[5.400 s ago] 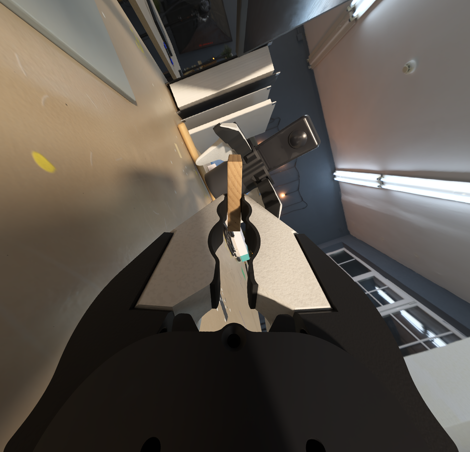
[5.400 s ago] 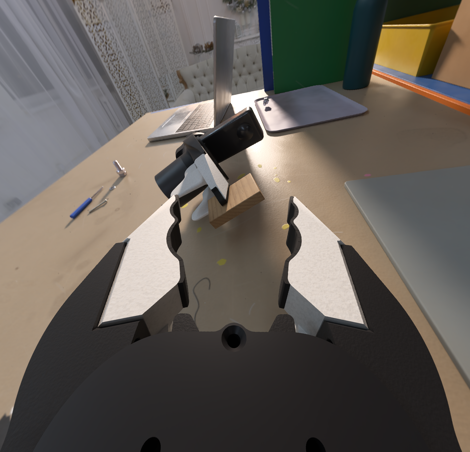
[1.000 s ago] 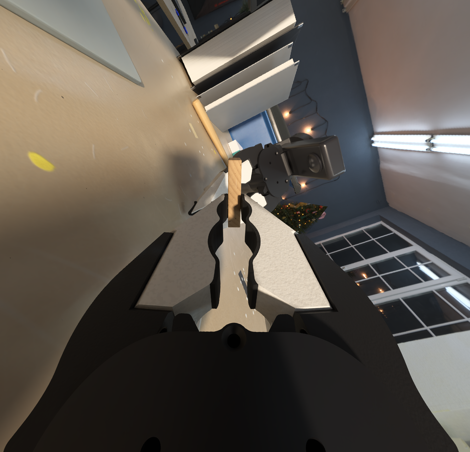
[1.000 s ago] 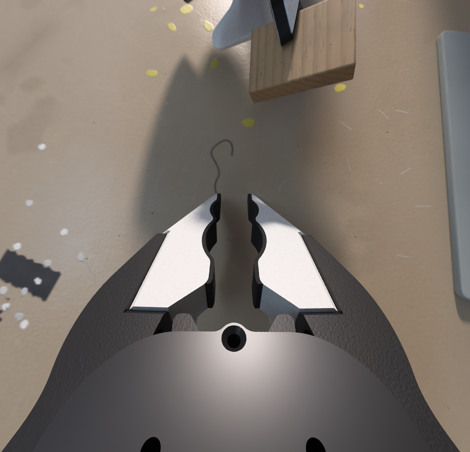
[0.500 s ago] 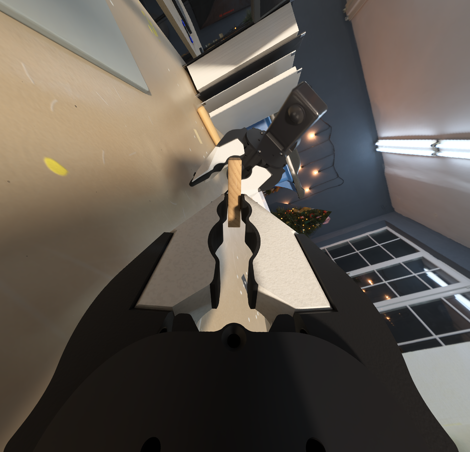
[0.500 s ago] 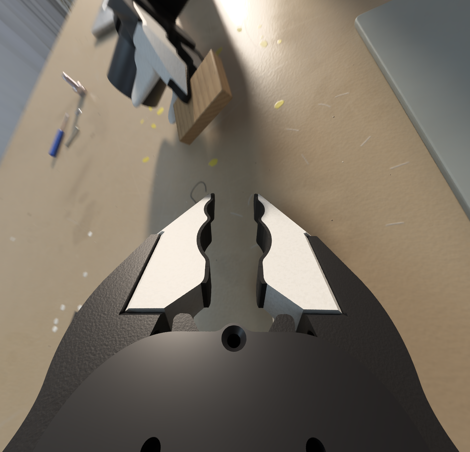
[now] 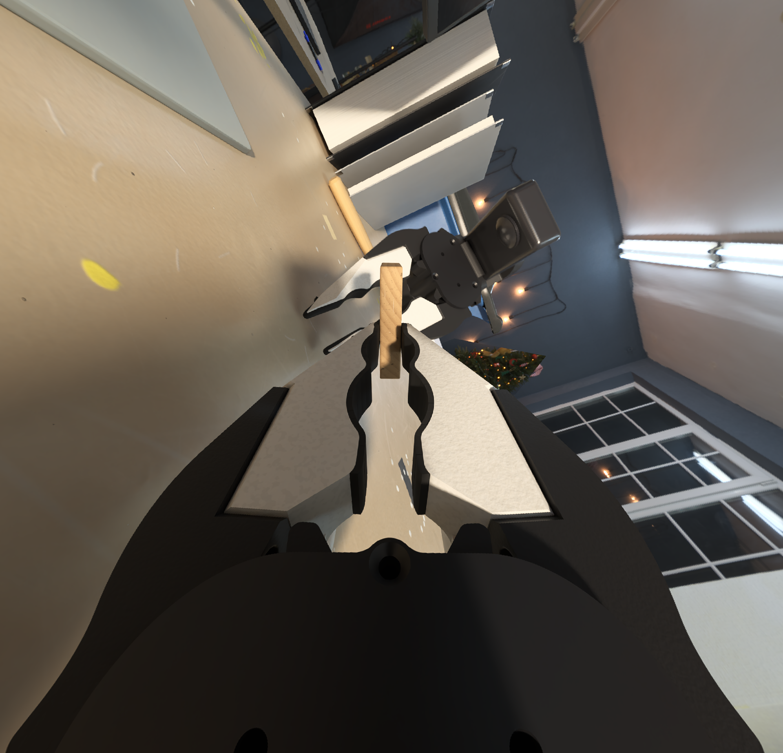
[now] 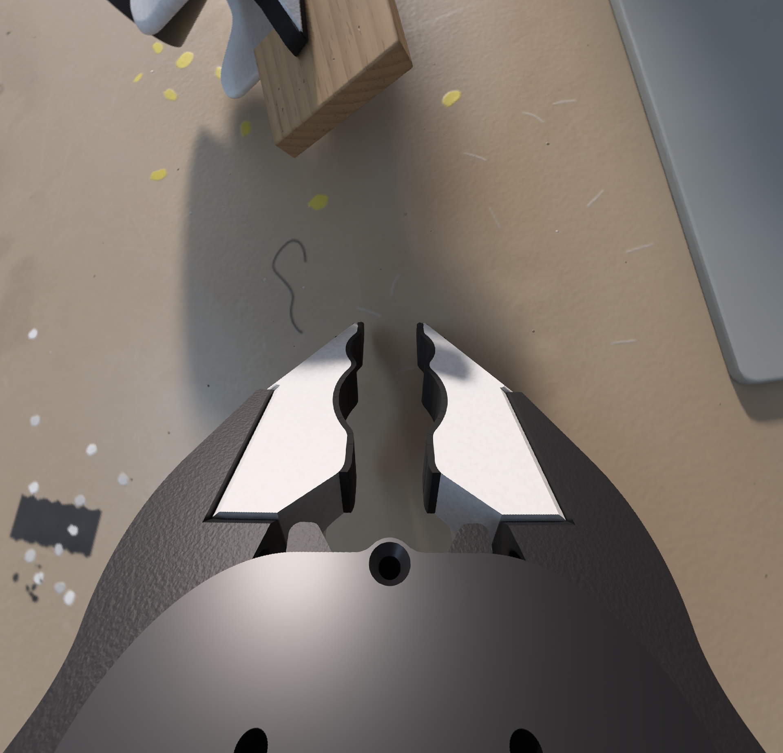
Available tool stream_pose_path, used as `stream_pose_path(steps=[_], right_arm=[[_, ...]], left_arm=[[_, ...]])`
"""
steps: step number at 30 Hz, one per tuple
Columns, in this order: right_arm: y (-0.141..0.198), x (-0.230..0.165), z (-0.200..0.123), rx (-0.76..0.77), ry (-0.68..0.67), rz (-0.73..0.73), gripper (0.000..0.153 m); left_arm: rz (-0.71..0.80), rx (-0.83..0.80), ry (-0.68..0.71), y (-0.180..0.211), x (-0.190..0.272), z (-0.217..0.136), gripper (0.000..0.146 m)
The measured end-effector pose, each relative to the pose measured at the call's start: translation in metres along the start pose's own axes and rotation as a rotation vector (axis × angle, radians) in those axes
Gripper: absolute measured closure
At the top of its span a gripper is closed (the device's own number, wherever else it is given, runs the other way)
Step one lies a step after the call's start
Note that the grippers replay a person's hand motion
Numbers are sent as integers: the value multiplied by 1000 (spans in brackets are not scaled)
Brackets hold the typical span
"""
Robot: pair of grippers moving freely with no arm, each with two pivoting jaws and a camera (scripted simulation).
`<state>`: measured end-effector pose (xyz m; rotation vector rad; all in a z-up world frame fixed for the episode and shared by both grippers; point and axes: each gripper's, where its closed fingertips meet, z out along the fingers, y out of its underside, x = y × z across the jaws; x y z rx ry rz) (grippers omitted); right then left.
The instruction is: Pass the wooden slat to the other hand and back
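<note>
While the left gripper (image 7: 390,330) clamps the wooden slat (image 7: 390,321) edge-on, the right gripper's (image 8: 390,330) empty jaws stand apart

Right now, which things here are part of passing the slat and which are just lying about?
Job:
wooden slat
left hand-held gripper, shut on the slat
right hand-held gripper, empty

Lying about:
yellow flecks
curl of wire
dark scrap
grey slab

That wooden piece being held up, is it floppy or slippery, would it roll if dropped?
The wooden slat looks stiff: it juts unsupported from the left gripper without sagging. Its flat faces and square corners suggest it would land flat, not roll. Bare grain probably grips well.
</note>
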<state>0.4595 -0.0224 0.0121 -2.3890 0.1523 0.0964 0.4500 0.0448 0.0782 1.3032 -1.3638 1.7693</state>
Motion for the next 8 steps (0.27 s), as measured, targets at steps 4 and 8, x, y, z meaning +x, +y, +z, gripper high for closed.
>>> stream_pose_path(steps=[4,8], right_arm=[[0,-6,1,4,83,76,126],[0,-6,2,32,192,130,125]], left_arm=[[-7,4,3,-1,0,-1,137],[-4,-2,-2,1,0,0,137]])
